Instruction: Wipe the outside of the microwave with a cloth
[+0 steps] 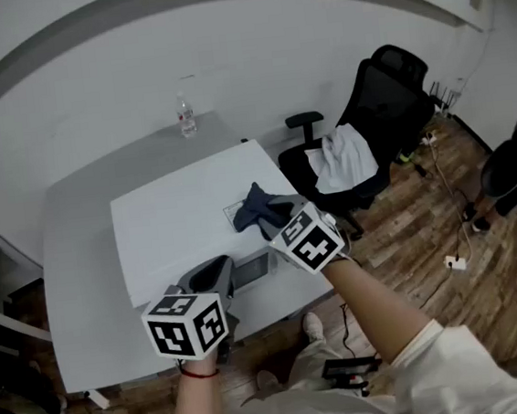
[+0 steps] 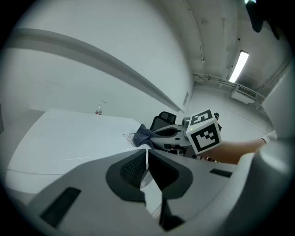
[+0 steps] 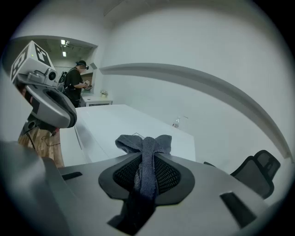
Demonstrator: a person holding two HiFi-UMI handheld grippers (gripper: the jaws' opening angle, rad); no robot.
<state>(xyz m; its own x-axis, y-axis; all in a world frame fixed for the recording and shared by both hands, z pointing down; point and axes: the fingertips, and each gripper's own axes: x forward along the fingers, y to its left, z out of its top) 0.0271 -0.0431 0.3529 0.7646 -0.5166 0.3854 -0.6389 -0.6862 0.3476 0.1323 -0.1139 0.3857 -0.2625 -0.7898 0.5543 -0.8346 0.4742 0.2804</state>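
Writing: none can be read. A sticker [image 1: 237, 215] on top of the microwave is too small to make out, and the water bottle's label is too small as well. Each gripper's cube carries only black-and-white square markers.
Microwave [image 1: 177, 219]: a white box on the grey counter [image 1: 81, 266], seen from above in the head view. A small dark panel on its near face sits just beside the left gripper.
Cloth [image 1: 259, 207]: dark grey-blue and bunched, on the microwave top at its 3 o'clock edge, touching the sticker.
Right gripper [image 1: 276, 216]: jaws pinching the cloth, a fold of which runs down between the ribbed pads in the right gripper view.
Left gripper [image 1: 217, 268]: jaws pressed together with nothing between them, at the microwave's 6 o'clock edge.
Water bottle [image 1: 186, 117]: clear and upright on the counter at 12 o'clock from the microwave, well apart from it.
Office chair [image 1: 386, 105]: black, at 2 o'clock beyond the counter, with a white garment [image 1: 345, 157] draped over its seat.
Floor [image 1: 426, 230]: wood planks, with cables [image 1: 452, 259] at 3 o'clock.
Background: a person [image 3: 76, 83] in dark clothes stands far off at 10 o'clock in the right gripper view.
In the way: the right gripper's cube hides the cloth's near end in the head view.
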